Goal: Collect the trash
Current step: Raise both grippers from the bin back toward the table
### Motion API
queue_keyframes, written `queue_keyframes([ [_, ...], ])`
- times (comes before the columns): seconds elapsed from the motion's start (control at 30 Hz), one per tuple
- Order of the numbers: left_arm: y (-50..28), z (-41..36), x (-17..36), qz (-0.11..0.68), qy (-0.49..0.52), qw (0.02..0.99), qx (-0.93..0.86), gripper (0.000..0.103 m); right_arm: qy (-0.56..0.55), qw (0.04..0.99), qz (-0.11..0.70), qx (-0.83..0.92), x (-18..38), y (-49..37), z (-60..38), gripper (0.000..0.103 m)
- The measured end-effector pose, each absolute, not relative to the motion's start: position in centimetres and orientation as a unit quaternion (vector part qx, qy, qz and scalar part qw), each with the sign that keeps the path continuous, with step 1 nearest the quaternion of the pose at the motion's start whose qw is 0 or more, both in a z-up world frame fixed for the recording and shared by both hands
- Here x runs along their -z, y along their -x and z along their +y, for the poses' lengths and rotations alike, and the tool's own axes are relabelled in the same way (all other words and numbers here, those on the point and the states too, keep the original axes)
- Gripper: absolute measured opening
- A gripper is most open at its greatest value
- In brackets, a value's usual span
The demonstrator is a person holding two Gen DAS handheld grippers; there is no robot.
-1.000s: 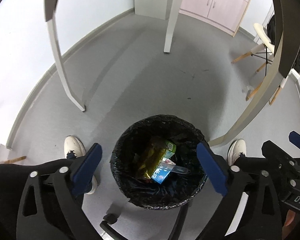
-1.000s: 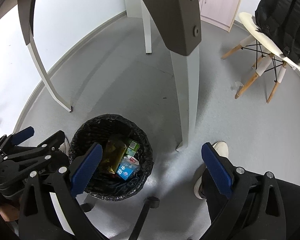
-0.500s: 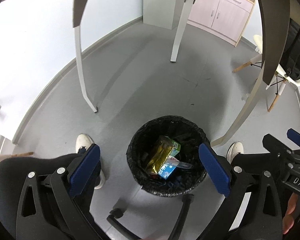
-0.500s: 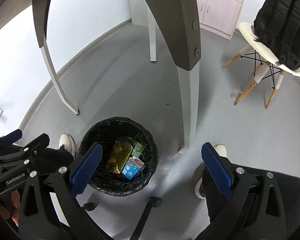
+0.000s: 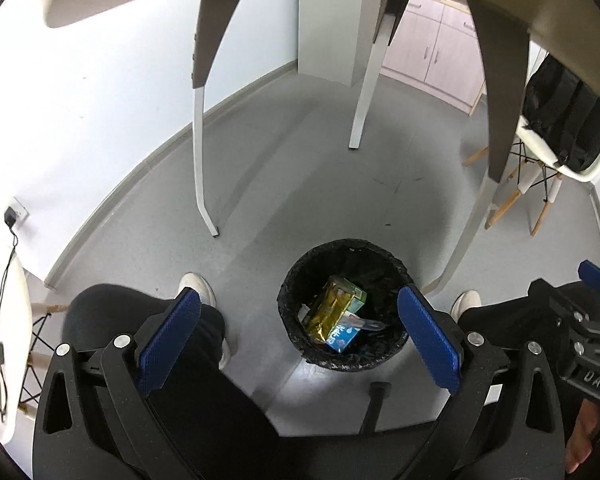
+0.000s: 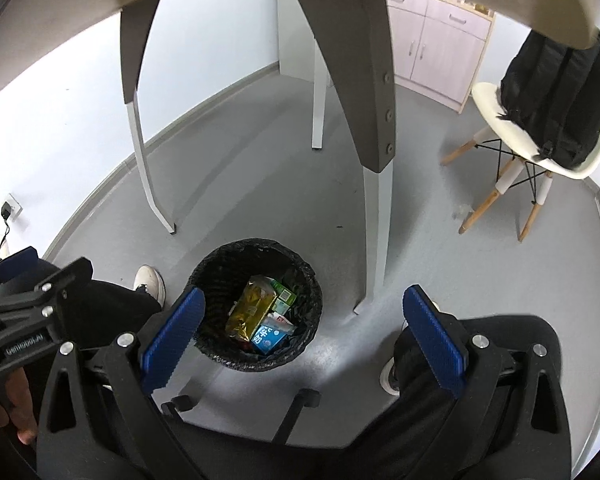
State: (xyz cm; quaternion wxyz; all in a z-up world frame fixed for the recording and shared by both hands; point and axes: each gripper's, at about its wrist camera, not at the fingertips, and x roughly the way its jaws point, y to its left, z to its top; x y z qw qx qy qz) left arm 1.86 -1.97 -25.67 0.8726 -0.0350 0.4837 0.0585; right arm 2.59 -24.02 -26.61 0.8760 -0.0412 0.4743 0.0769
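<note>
- Hanging wide open over the floor, the left gripper (image 5: 298, 338) carries nothing between its blue pads, and the right gripper (image 6: 304, 334) is just as spread and just as bare.
- Beneath them sit the person's black-trousered knees (image 5: 148, 320) and white shoes (image 6: 150, 280), feet planted either side of the bin, a handy spot for dropping things straight down.
- Next out, the black-lined bin (image 5: 342, 362) stands on the grey floor beside a table leg (image 6: 374, 240); the trash lies inside it: a gold wrapper (image 5: 326, 312), a green carton (image 5: 354, 294), a blue carton (image 6: 268, 336).
- Compared with a second ago both cameras sit higher: the bin looks smaller, and the table's underside now fills the top edge.
- Farthest off, a white chair (image 6: 512, 132) holds a black backpack (image 6: 560, 92) in front of pale cupboards (image 6: 432, 40).
- My read: with both grippers bare, they look bound for the tabletop for more.
</note>
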Motion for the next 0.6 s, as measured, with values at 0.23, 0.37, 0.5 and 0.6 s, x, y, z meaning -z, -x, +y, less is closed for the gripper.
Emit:
queue_keyframes([
  [0.23,1.5,-2.0,21.7,0.469,0.034,0.882,-0.046,0.097,0.055,0.885,0.455,-0.082,23.3,1.5,-24.3,0.095],
  [0.37,3.2,-2.1,19.3,0.461,0.03,0.886,-0.042,0.097,0.063,0.891,0.441,-0.086,20.8,3.4,-24.2,0.095],
  [0.5,4.0,-1.9,16.9,0.454,0.031,0.89,-0.042,0.097,0.064,0.898,0.426,-0.09,18.0,4.6,-24.5,0.095],
  [0.6,4.9,-1.6,14.8,0.439,0.031,0.897,-0.041,0.097,0.064,0.905,0.41,-0.092,15.7,5.4,-25.0,0.095],
])
